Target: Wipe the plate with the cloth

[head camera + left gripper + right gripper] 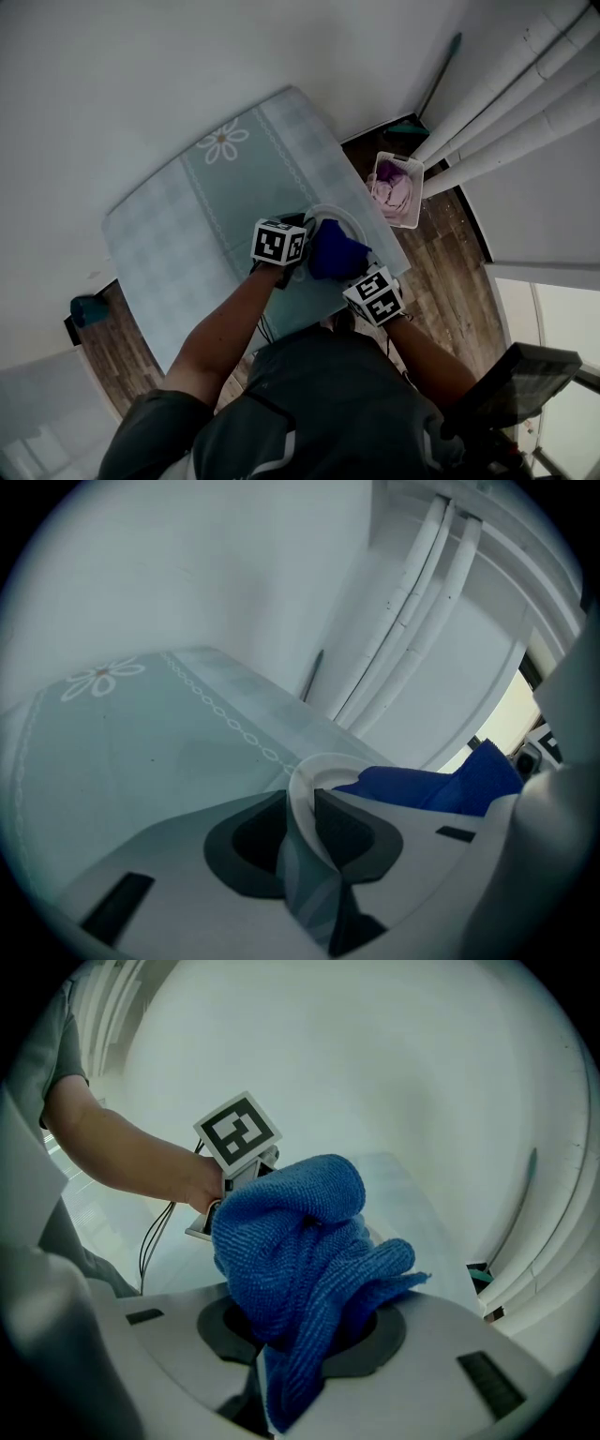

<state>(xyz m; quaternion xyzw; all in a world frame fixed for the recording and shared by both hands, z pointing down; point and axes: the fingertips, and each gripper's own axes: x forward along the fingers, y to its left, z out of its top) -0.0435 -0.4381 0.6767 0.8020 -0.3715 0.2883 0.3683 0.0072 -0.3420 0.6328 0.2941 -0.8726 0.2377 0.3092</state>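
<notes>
Our left hand-held gripper (302, 822) has its dark padded jaws closed on the near rim of the plate (317, 769), steadying it. Our right hand-held gripper (302, 1340) is clamped on a bunched blue cloth (291, 1241), which spills over its jaws and sits above the plate's middle. We cannot tell whether it touches.

We judge the wiping step is in hand. The next move calls for pressing the cloth down and sweeping it round inside the rim while the left grip holds firm.

The plate is white, round and smooth with a raised lip, and is probably slippery. The cloth is thick, soft and ribbed. Under the plate lies a pale green checked tabletop (187, 216) printed with a white daisy (223, 142). Beyond the plate, on the floor, stands a white bin (397, 187).
</notes>
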